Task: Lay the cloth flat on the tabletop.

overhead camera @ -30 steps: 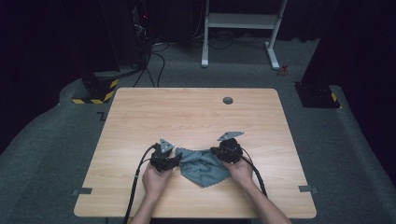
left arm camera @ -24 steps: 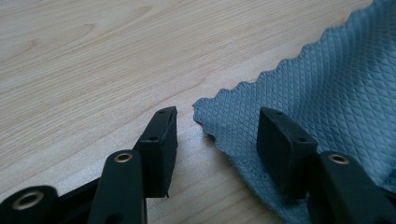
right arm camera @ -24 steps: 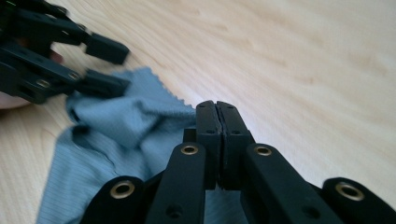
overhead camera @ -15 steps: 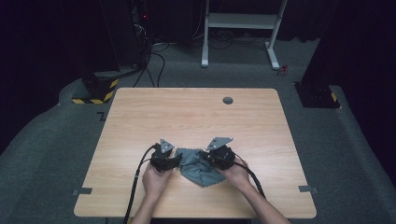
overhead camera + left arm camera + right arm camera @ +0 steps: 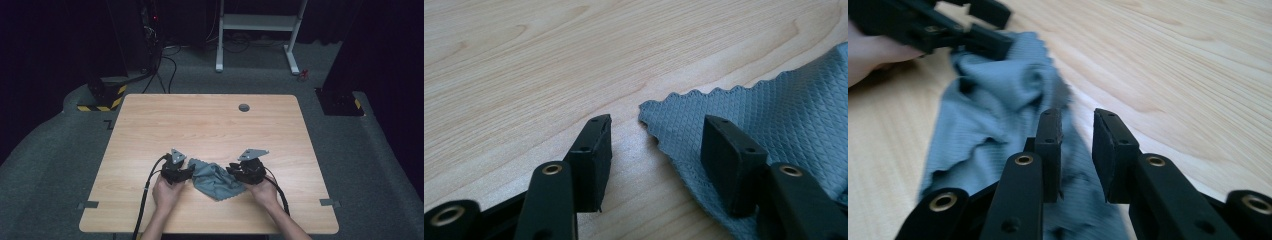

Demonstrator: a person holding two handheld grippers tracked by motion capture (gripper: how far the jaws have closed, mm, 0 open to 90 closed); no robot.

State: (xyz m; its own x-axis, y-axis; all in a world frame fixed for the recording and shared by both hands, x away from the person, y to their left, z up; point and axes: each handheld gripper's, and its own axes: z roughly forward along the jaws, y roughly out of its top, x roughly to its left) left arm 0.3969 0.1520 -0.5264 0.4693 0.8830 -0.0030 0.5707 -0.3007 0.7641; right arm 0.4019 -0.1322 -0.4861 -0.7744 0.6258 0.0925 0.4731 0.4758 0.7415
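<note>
- Grey cloth, high view: crumpled on the wooden surface near the front edge, between left gripper and right gripper.
- Left gripper view: gripper wide apart, cloth corner between its jaws, one jaw over the cloth, not pinched.
- Right gripper view: gripper narrowly parted, has just been opening, nothing clamped; cloth lies beneath, left gripper at its far end.

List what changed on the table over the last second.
The right gripper swung in over the grey cloth, then drew back right; its jaws have just been opening, nothing between them. The cloth now lies more bunched. The left gripper stayed at the cloth's left corner, jaws open.
</note>
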